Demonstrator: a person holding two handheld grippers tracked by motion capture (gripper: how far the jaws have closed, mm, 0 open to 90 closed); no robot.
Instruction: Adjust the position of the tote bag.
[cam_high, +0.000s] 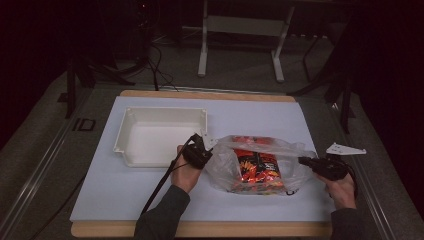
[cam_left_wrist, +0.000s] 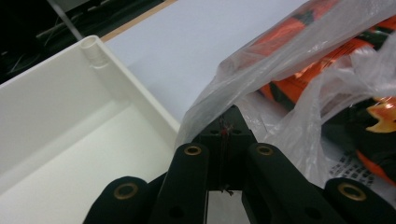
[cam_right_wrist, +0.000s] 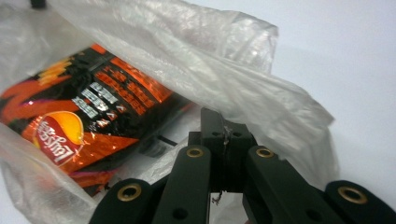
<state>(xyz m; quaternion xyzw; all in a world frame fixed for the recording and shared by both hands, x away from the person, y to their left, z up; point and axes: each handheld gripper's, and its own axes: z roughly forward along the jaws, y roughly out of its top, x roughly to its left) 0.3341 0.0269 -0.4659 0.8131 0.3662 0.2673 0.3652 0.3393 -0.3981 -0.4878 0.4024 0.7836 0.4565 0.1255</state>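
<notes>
A clear plastic bag (cam_high: 260, 165) holding an orange-and-black snack packet (cam_high: 256, 170) is seen lying on a white sheet (cam_high: 125, 190) spread over a wooden tabletop (cam_high: 200, 230), stretched between the two grippers. The bag's left edge is pinched by the left gripper (cam_high: 206, 150), whose jaws are pressed together on a fold of the film, as is shown in the left gripper view, where the plastic (cam_left_wrist: 233, 74) rises straight from the closed tips (cam_left_wrist: 228, 122). The bag's right edge is gripped in the same way by the right gripper (cam_high: 303, 160); in the right gripper view its jaws (cam_right_wrist: 225, 133) are closed on the crumpled film (cam_right_wrist: 210, 60), with the snack packet (cam_right_wrist: 88, 116) lying just behind and to the left inside the bag. An empty white tray (cam_high: 162, 135) is placed just beside the left gripper, on the far left part of the sheet, apart from the bag. The table is surrounded by dim grey flooring (cam_high: 45, 150), and the legs of a white frame (cam_high: 240, 45) and loose black cables (cam_high: 155, 65) are visible in the dark room beyond.
</notes>
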